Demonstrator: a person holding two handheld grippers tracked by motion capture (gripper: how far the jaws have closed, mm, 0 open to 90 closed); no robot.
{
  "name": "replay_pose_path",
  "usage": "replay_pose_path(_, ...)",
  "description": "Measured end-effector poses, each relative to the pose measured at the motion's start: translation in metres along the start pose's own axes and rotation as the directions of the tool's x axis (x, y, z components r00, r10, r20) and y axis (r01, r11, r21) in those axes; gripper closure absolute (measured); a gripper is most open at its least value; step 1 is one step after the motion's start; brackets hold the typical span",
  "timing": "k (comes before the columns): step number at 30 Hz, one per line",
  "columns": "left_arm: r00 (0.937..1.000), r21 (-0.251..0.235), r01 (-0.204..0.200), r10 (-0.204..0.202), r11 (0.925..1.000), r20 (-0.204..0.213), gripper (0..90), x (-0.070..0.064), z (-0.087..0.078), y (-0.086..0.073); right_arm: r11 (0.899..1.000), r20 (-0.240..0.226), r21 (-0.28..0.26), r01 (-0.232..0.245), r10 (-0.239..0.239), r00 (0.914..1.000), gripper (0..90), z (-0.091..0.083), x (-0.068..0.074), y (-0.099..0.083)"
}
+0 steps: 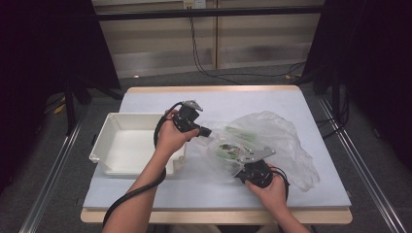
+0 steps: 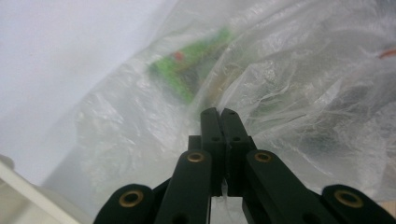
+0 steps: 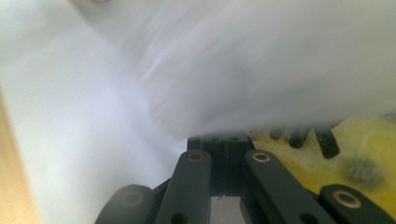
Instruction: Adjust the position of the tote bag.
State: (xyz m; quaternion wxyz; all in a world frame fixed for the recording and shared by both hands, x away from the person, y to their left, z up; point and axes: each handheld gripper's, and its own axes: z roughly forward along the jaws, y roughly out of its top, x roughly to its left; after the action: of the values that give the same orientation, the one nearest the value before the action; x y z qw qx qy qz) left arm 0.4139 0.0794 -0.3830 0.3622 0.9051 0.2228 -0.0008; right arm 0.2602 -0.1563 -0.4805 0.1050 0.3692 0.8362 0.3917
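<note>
While both grippers work at the bag, scene logged from biggest item down.

Table: pale blue top, wooden edge, fills centre of high view.

Clear plastic bag: crumpled, lying on table right of centre in high view; spreads from mid-frame toward right edge of tabletop. Green-printed packet visible through the film near bag's left end; in left gripper view seen as a green shape in upper middle, behind plastic. Yellow item at lower right of right gripper view, partly under the film; identity cannot be told.

White tray: left of centre in high view, just beside bag's left end.

Left gripper: centre of high view, held in left hand over tray's right rim. Jaws pressed together in left gripper view, a thin fold of bag film caught between them.

Right gripper: lower centre-right in high view, against bag's near edge. Jaws closed together in right gripper view; tips buried under blurred plastic, hold on film cannot be told.
</note>
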Motion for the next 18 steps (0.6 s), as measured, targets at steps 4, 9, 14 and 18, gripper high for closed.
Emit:
replay_pose_path(4, 0.9998, 0.007, 0.011, -0.011, 0.9999, -0.019, 90.0, 0.012, 0.007, 0.014, 1.000, -0.019, 0.003, 0.026, -0.026, 0.9995, 90.0, -0.002, 0.012, -0.007)
replay_pose_path(9, 0.9987, 0.053, 0.040, -0.039, 0.9978, -0.034, 90.0, 0.030, 0.026, 0.028, 1.000, -0.043, 0.001, 0.028, -0.028, 0.9987, 90.0, -0.003, 0.020, -0.011)
replay_pose_path(14, 0.9966, 0.053, 0.073, -0.071, 0.9959, -0.042, 90.0, 0.040, 0.036, 0.032, 1.000, -0.054, -0.011, 0.014, -0.014, 0.9984, 90.0, -0.003, 0.018, -0.013)
replay_pose_path(18, 0.9944, 0.069, 0.091, -0.087, 0.9935, -0.060, 90.0, 0.051, 0.043, 0.034, 1.000, -0.045, -0.010, 0.025, -0.026, 0.9986, 90.0, -0.003, 0.019, -0.013)
